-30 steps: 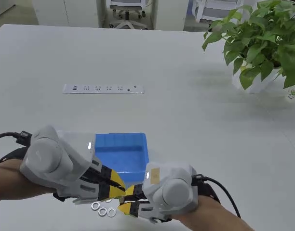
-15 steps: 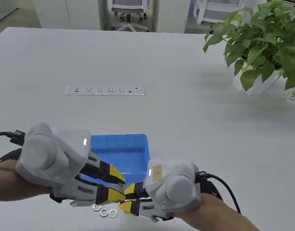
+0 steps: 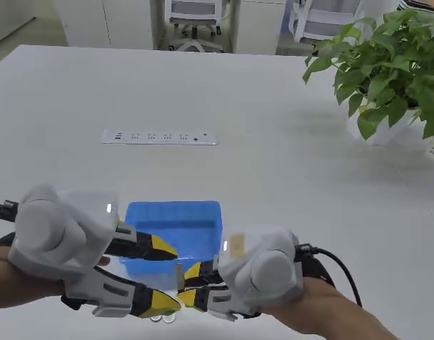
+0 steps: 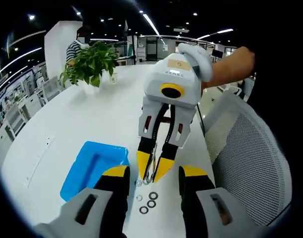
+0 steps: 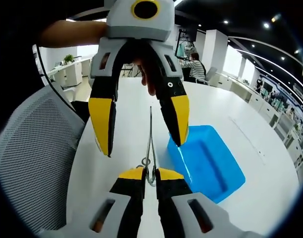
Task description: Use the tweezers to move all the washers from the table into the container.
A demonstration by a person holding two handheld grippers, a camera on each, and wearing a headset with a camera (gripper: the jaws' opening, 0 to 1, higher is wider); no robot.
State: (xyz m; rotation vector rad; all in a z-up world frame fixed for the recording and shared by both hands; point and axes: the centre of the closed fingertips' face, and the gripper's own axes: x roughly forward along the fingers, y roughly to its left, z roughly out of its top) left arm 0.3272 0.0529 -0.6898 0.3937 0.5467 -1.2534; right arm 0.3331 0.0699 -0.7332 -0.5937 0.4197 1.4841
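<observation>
My right gripper is shut on thin metal tweezers, which point away from it between the jaws of my left gripper. That left gripper stands open and holds nothing; the right gripper faces it. Several small metal washers lie on the white table just below the two grippers' tips. The blue container sits beside them, just beyond the grippers in the head view. There the left gripper and right gripper meet tip to tip, and one washer peeks out below.
A white power strip lies further back on the table. A potted green plant stands at the far right. Office chairs stand beyond the far edge, and a mesh chair back sits close to the near edge.
The left gripper's jaws have spread wider apart and its body has slid left. Its lower jaw now covers most of the washers in the head view. The right gripper has barely moved.
</observation>
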